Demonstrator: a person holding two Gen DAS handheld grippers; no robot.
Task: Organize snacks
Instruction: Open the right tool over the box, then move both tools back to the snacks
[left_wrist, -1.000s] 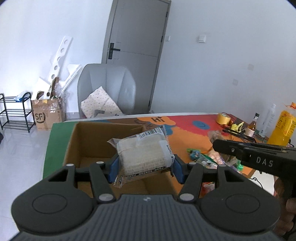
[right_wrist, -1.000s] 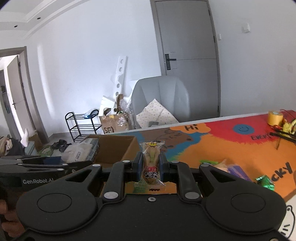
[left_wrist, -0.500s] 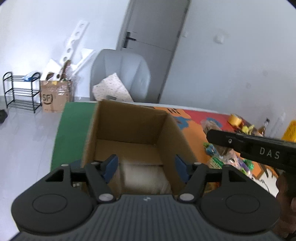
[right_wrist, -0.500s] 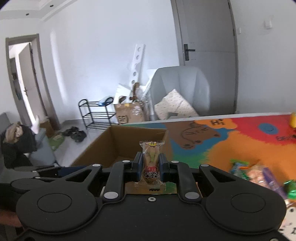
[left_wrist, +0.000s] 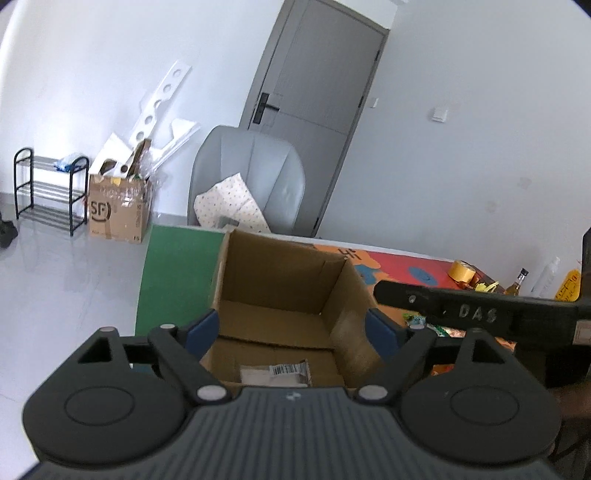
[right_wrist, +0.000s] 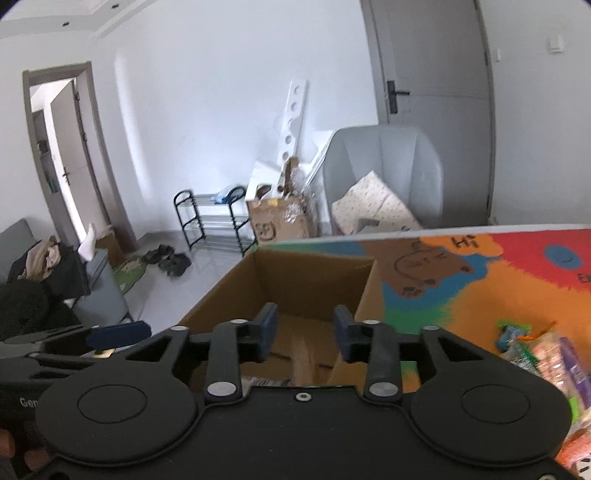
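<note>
Two grippers hang over one open cardboard box (left_wrist: 280, 295) on a table under a colourful play mat (right_wrist: 480, 280), green at the near-left end, orange and red toward the right. Box sits at the mat's green end, flaps open, brown inside.

Left gripper (left_wrist: 291, 332): jaws have just been opening and stand wide apart, blue pads (left_wrist: 201, 330) either side of the box mouth, nothing between them. Clear-wrapped pale snack pack (left_wrist: 275, 371) with a barcode label lies flat on the box floor, near edge, partly hidden behind the gripper body.

Right gripper (right_wrist: 304, 332): jaws have just been opening, now partly apart, pads touching nothing. Blurred tan streak (right_wrist: 304, 363) runs below the gap inside the box, looks like a small snack packet; cannot tell if it is resting. In the left wrist view the right gripper shows as a black bar marked DAS, just right of the box.

Loose snack packets (right_wrist: 535, 350) pile on the mat right of the box, well apart from it. Yellow tape roll (left_wrist: 461, 271) and bottles (left_wrist: 517, 282) at the far right end. Grey armchair (left_wrist: 251, 177) behind the table, a patterned cushion on it.
</note>
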